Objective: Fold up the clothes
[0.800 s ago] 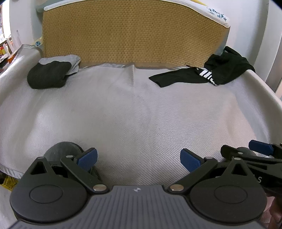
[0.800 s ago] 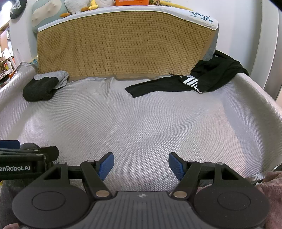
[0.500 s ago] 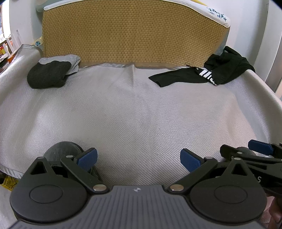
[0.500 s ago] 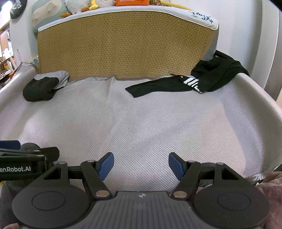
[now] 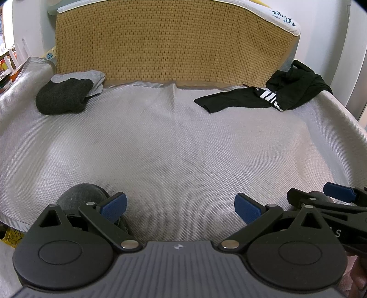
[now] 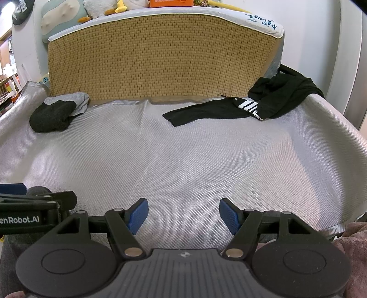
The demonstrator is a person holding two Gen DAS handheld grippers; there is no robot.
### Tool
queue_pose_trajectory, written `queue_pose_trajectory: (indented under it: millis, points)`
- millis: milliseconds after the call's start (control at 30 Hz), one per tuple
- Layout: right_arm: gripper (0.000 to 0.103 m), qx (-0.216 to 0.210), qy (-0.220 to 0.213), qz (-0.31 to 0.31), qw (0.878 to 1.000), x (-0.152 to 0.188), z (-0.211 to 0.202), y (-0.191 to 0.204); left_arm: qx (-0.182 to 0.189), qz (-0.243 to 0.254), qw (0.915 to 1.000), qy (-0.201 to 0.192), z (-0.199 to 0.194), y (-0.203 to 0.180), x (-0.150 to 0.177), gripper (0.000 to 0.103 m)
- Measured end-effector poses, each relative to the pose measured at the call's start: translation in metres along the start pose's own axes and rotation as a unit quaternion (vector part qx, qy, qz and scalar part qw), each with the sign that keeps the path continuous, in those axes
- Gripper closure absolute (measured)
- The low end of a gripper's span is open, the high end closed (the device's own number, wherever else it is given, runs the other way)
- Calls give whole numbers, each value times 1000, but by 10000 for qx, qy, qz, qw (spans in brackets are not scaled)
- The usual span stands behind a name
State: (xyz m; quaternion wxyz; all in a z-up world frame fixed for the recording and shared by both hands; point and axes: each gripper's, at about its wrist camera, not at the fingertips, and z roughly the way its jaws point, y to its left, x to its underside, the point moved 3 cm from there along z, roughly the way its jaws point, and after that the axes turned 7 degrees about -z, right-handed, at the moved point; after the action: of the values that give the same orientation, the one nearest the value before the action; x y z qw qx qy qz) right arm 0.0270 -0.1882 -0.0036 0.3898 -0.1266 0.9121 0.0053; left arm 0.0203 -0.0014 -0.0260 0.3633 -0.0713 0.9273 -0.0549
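A black garment with white stripes (image 5: 263, 97) (image 6: 247, 105) lies crumpled at the far right of the grey woven bed cover (image 5: 183, 142) (image 6: 183, 155), against the headboard. A folded dark garment on a light grey one (image 5: 64, 95) (image 6: 54, 114) sits at the far left. My left gripper (image 5: 181, 207) is open and empty above the cover's near edge. My right gripper (image 6: 183, 215) is open and empty beside it. The right gripper also shows at the right edge of the left wrist view (image 5: 330, 201).
A tan woven headboard (image 5: 174, 41) (image 6: 160, 57) stands behind the bed, with plush toys (image 6: 103, 6) on top. A grey-clad knee (image 5: 80, 197) shows at the near left edge. A pinkish cloth (image 6: 353, 238) is at the near right. White walls flank the bed.
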Motion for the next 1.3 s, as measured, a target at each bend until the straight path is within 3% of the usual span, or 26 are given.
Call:
queue_pose_trajectory:
  millis: [1300]
  points:
    - [31,-5,-84,-40,10000,-12,16,-4,-139,98,9998,-54,13,3,-10,0]
